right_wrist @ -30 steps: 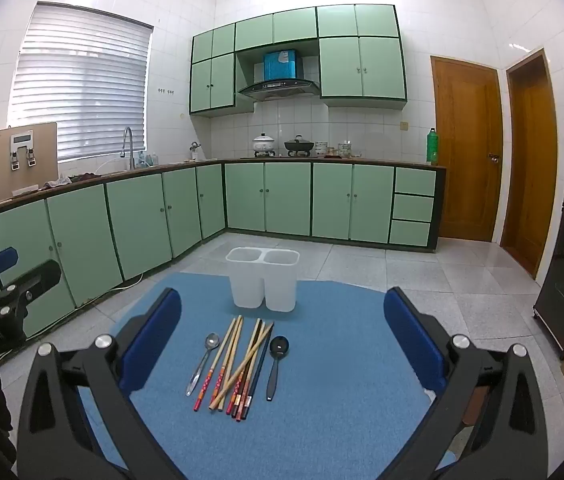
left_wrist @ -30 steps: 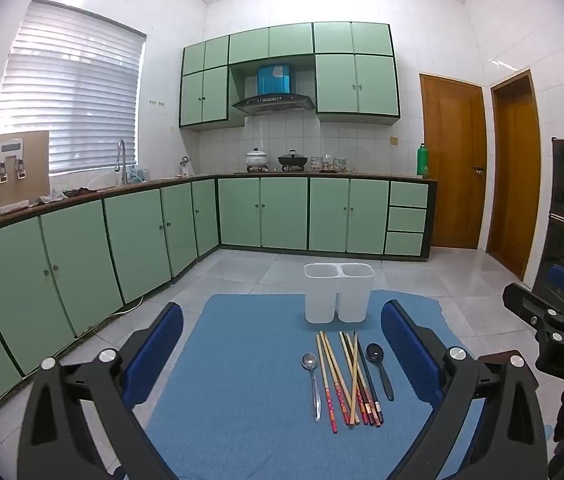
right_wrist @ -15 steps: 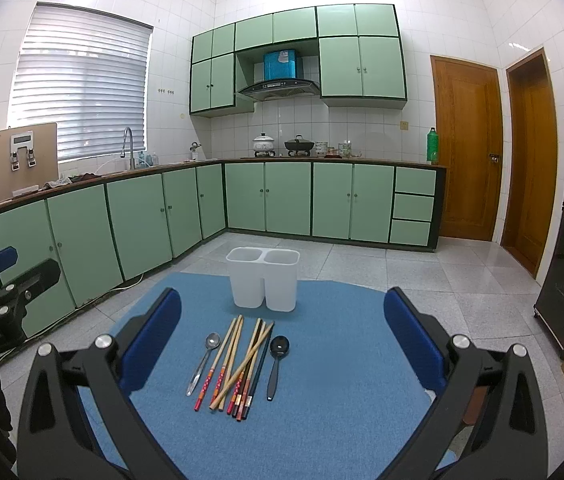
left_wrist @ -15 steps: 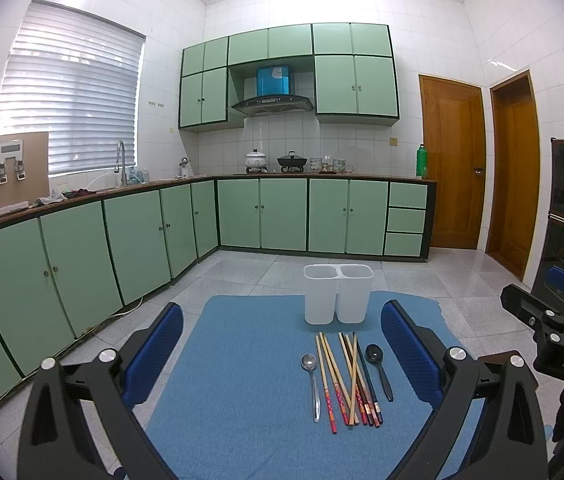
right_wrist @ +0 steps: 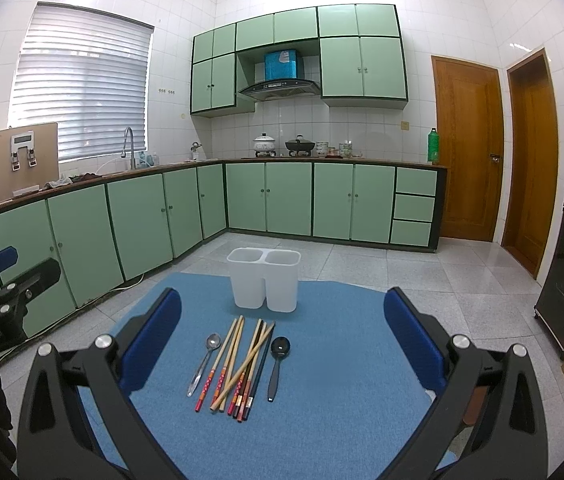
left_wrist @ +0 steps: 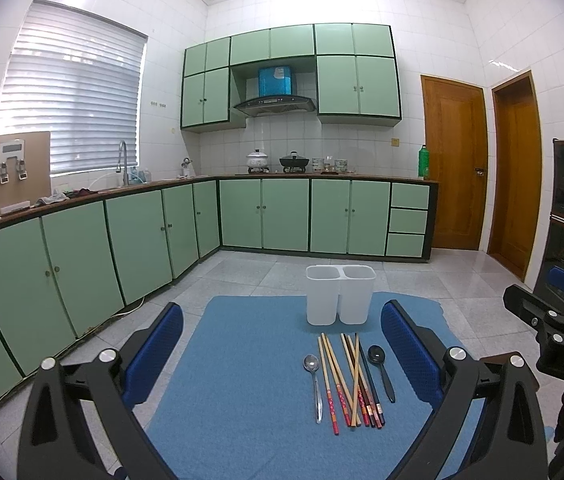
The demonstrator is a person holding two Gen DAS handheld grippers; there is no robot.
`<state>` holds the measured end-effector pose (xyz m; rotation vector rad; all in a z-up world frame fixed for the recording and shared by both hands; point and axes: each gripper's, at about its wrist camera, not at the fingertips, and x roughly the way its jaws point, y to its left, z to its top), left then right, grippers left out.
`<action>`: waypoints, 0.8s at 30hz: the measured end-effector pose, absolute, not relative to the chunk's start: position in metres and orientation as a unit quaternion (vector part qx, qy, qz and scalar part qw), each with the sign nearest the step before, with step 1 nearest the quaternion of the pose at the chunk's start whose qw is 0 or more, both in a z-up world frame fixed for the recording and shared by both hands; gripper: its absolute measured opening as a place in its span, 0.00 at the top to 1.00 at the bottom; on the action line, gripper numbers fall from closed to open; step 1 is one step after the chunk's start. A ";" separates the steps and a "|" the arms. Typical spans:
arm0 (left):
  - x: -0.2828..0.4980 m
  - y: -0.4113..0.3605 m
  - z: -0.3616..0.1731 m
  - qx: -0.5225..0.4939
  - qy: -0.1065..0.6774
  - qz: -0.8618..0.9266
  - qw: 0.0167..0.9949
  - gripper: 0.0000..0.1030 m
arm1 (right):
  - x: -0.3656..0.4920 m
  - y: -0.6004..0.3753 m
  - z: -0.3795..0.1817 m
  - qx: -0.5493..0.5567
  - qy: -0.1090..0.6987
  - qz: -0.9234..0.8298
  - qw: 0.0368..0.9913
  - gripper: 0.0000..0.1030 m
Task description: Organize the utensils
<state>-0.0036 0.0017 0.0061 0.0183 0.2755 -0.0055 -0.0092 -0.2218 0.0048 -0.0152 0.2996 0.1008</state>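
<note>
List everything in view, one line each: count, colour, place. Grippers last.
holder: 1, white, two compartments, upright at far end of mat, looks empty
chopsticks: loose bundle, exact count unclear, wood and dark with red ends, mid-mat between the spoons
metal spoon: 1, silver, left of chopsticks
black spoon: 1, black, right of chopsticks
mat: 1, blue, on a surface over the tiled floor
cabinets: many, green, along the walls
pots: 2, white and black, on the stove
bottle: 1, green, counter end by the doors
doors: 2, wood, right wall
left gripper: open, blue pads, above mat
right gripper: open, blue pads, above mat
</note>
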 end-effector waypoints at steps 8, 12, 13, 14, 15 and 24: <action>-0.004 0.002 0.006 0.009 0.137 -0.003 0.990 0.06 | -0.009 -0.222 0.005 -0.007 0.149 0.050 0.988 0.05; -0.003 0.003 0.006 0.010 0.137 -0.003 0.991 0.06 | -0.010 -0.217 0.006 -0.008 0.150 0.050 0.987 0.05; -0.003 0.003 0.007 0.010 0.137 -0.003 0.990 0.06 | -0.010 -0.218 0.006 -0.008 0.150 0.050 0.987 0.05; -0.003 0.003 0.007 0.010 0.138 -0.003 0.990 0.06 | -0.010 -0.218 0.006 -0.008 0.150 0.050 0.987 0.05; -0.003 0.003 0.006 0.009 0.138 -0.003 0.990 0.06 | -0.010 -0.217 0.006 -0.008 0.150 0.050 0.987 0.05; -0.003 0.003 0.005 0.010 0.137 -0.003 0.990 0.06 | -0.010 -0.214 0.006 -0.007 0.152 0.050 0.987 0.05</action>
